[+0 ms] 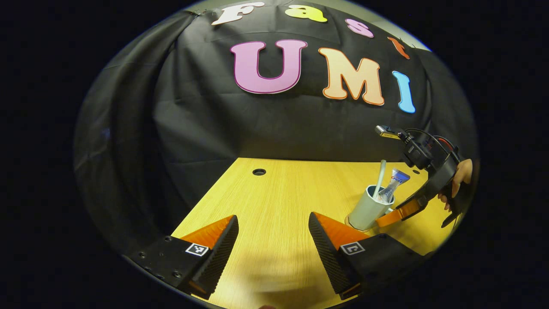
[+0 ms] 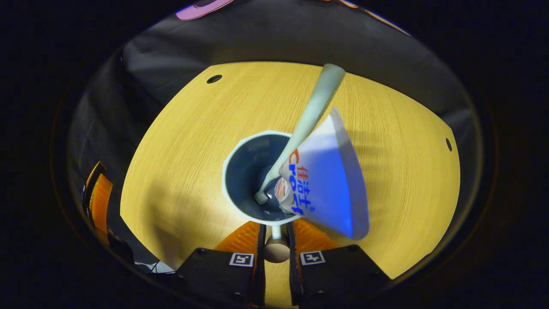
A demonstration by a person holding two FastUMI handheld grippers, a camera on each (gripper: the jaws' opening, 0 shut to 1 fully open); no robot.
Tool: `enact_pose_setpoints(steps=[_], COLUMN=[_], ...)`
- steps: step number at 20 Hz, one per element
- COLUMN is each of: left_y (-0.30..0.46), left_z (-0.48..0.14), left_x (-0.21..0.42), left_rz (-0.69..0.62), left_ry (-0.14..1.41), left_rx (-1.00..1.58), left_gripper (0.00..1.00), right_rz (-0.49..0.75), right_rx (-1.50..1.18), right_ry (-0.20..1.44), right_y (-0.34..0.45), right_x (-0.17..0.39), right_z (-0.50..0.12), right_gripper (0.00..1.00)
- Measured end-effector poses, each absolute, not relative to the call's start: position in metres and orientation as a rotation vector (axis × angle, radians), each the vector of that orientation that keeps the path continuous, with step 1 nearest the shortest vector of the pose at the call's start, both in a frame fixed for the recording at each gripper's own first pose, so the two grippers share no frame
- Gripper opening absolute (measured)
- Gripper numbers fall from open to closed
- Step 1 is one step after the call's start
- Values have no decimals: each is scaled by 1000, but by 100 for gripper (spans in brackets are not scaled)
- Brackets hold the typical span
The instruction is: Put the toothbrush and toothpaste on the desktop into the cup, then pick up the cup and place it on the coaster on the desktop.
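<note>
In the right gripper view, the right gripper (image 2: 276, 240) points down at the desktop (image 2: 180, 171) with its fingers drawn close on either side of the cup's handle (image 2: 276, 234); they appear to pinch it, with only a narrow slot between them. Under the handle a rounded tan piece (image 2: 276, 252) shows, seemingly the edge of the coaster. Just beyond the fingertips is the cup (image 2: 240, 171), seen from above with its mouth open. The toothbrush (image 2: 309, 116) stands in it, head down at the bottom, its handle leaning over the far rim. The toothpaste (image 2: 326, 184) tube also sits in the cup, its flat crimped end fanning out toward the camera.

In the left gripper view, the left gripper (image 1: 273, 240) hangs low over bare wood with its fingers wide apart, holding nothing. Farther off on the right, the cup (image 1: 368, 210) stands upright on the desktop, toothbrush (image 1: 380, 178) and toothpaste (image 1: 392, 184) rising from it. The right gripper (image 1: 396, 214) reaches it from the right, held by a hand (image 1: 459, 180).
</note>
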State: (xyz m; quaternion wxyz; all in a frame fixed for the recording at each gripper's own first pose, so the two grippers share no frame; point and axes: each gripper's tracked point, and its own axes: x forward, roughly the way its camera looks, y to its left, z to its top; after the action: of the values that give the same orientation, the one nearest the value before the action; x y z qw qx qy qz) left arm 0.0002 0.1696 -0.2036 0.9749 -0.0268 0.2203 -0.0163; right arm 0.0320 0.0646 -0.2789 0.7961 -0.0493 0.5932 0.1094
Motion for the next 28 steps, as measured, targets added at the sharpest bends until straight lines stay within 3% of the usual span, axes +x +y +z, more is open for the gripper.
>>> enact_pose_setpoints(steps=[1, 2, 4, 7, 9, 10, 17, 18, 21, 28], left_y=[168, 165, 157, 134, 119, 111, 43, 35, 16, -11], left_z=[-203, -204, -203, -196, -190, -187, -144, -134, -101, -47], left_x=[2, 2, 5, 14, 20, 24, 32, 30, 26, 10], left_rz=[-38, -46, -71, -134, -166, -176, -201, -197, -165, -127], left_ry=[442, 441, 440, 427, 416, 410, 360, 343, 264, 137], left_rx=[-56, -59, -64, -80, -84, -85, -162, -165, -163, -129], left_gripper=[95, 95, 95, 95, 95, 95, 95, 95, 95, 94], right_rz=[240, 244, 260, 270, 271, 277, 255, 235, 150, 30], right_rx=[-90, -72, -55, -54, -30, -12, 14, 26, 38, 107], right_ry=[1262, 1254, 1235, 1171, 1090, 1041, 593, 532, 371, 199], right_y=[66, 68, 73, 73, 75, 73, 25, 14, -33, -104], right_x=[33, 35, 34, 33, 35, 35, 40, 38, 38, 38], right_z=[-273, -270, -262, -246, -234, -227, -147, -132, -90, -33], right_gripper=[27, 25, 34, 86, 88, 99, 99, 95, 99, 99])
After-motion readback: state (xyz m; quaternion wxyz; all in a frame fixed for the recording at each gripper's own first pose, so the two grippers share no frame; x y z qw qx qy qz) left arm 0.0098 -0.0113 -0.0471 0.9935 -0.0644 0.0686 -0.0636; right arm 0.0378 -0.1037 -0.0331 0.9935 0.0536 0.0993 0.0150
